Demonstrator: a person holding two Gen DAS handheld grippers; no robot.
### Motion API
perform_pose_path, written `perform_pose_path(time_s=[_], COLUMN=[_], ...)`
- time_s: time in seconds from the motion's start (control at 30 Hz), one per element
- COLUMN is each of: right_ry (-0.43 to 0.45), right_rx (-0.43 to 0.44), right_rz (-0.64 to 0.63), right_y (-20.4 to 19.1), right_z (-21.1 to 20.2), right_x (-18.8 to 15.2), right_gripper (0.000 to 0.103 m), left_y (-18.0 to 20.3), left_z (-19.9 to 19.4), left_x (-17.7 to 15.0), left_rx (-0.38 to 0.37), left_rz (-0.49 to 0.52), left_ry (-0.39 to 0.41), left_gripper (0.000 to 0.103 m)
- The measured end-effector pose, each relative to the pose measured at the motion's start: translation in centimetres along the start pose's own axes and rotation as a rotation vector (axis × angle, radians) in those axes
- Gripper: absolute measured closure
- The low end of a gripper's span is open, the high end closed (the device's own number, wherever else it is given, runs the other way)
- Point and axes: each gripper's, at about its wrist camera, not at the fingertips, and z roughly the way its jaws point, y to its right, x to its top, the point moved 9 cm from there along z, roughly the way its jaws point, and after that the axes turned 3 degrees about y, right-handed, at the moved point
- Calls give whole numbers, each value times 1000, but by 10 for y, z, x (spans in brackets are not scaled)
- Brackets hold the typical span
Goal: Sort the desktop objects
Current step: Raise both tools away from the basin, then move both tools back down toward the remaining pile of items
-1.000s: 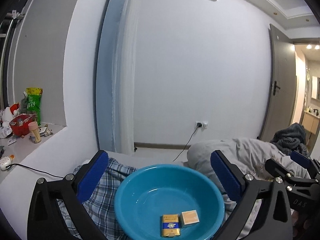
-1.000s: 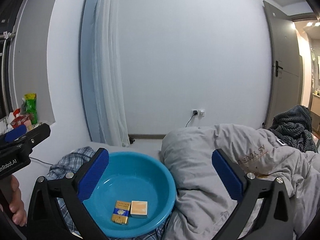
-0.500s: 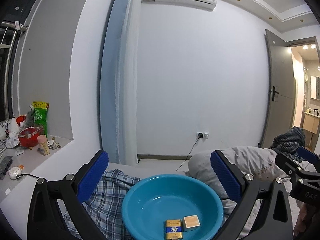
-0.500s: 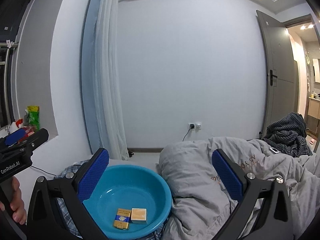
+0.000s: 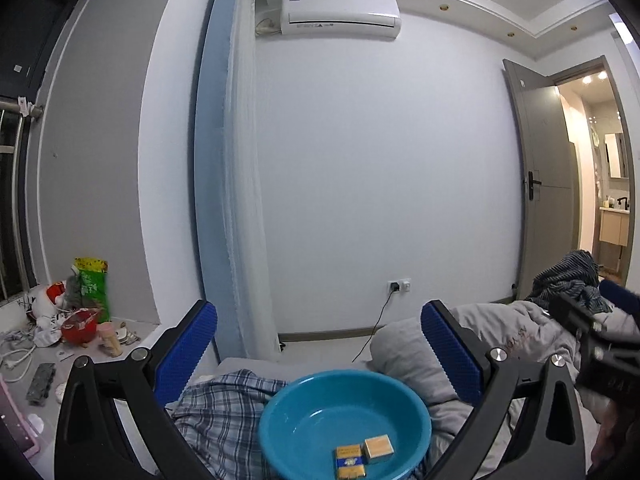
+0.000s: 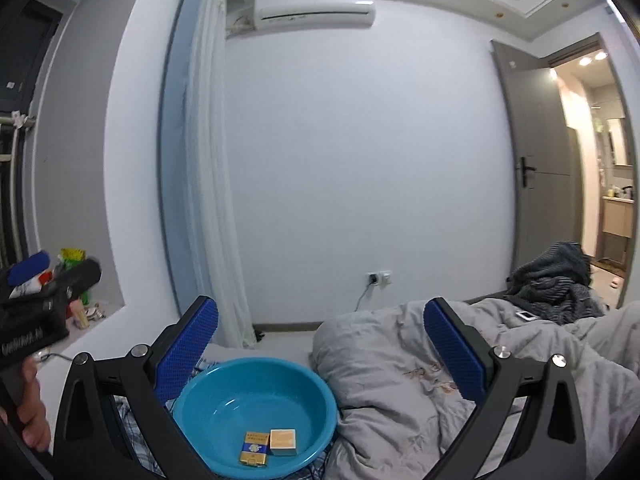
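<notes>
Two small boxes, one yellow with a blue label (image 5: 351, 467) (image 6: 253, 448) and one plain tan (image 5: 378, 448) (image 6: 283, 442), lying side by side and touching in a blue basin (image 5: 304, 408) (image 6: 224, 384) set on a plaid cloth (image 5: 224, 412) beside a rumpled grey quilt (image 6: 400, 364). Left gripper (image 5: 318, 354) raised above the basin, jaws spread wide, holding nothing. Right gripper (image 6: 320, 350) likewise raised with jaws wide apart and empty, pointed at the basin's right rim and the quilt.
</notes>
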Motion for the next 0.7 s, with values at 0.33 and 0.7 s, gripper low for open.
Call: perform_pose_path(time_s=[0.33, 0.7], right_ry=[32, -24], right_rx=[-32, -27], right_rz=[-21, 46], right_y=[0, 13], right_z=[-43, -52], right_x=[14, -3], right_gripper=[1, 1], left_y=[-15, -22], left_z=[-46, -42], left_x=[0, -50], left_rx=[6, -1], left_rz=[-28, -26], left_ry=[-6, -181], left_gripper=[0, 0])
